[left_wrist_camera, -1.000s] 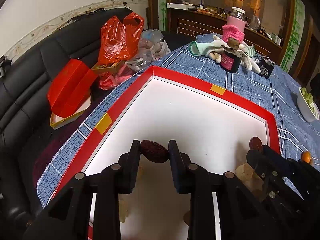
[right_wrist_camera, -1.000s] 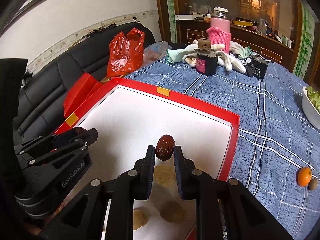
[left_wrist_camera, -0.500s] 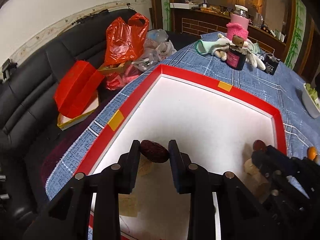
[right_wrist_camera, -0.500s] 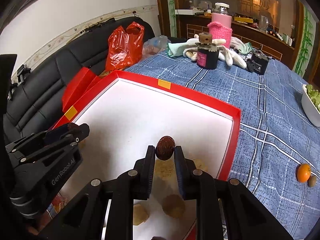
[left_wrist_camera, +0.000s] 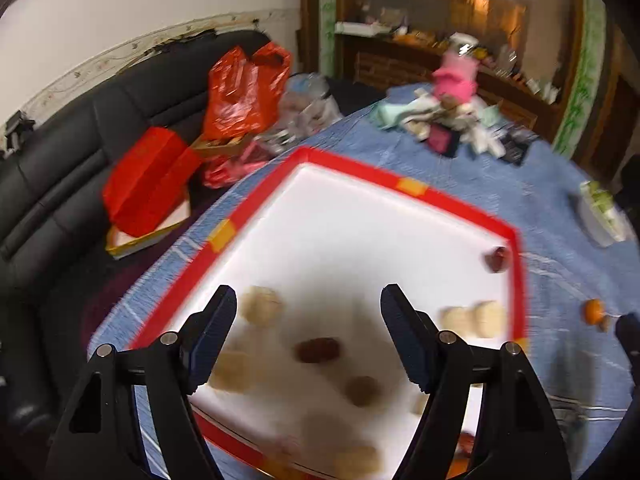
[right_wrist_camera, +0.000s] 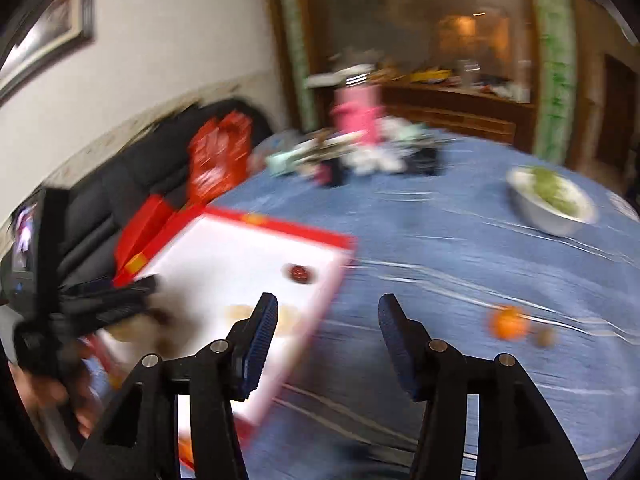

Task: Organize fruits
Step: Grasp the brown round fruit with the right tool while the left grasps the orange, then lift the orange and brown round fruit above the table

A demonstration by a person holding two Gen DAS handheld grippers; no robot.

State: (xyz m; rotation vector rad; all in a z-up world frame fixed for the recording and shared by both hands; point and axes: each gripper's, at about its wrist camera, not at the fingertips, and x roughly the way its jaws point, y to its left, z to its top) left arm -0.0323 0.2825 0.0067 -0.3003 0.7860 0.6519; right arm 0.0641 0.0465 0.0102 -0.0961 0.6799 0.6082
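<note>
A white tray with a red rim [left_wrist_camera: 256, 200] lies on the blue cloth. My left gripper [left_wrist_camera: 308, 304] hangs above it, jaws opening, nothing pressed between them. A dark red date [left_wrist_camera: 318, 350] lies loose on the tray floor below the gap. A second date [left_wrist_camera: 497, 259] rests by the tray's right rim and shows again as the date [right_wrist_camera: 299, 273] in the right wrist view. My right gripper [right_wrist_camera: 328, 306] is over the tray's right edge [right_wrist_camera: 336, 276] and the cloth, jaws opening and empty. A small orange [right_wrist_camera: 508, 322] lies on the cloth to its right.
Several pale round pieces [left_wrist_camera: 262, 304] lie in the tray. A bowl of green fruit [right_wrist_camera: 552, 200] stands at the far right, and a small brown fruit [right_wrist_camera: 545, 336] lies beside the orange. Cloths and a pink bottle [left_wrist_camera: 456, 80] are at the back. Red bags [left_wrist_camera: 244, 92] sit on the black sofa.
Both grippers have opened and let go of their dates, which now lie in the tray. The right gripper has swung right, off the tray towards the cloth. The left has pulled back and up.
</note>
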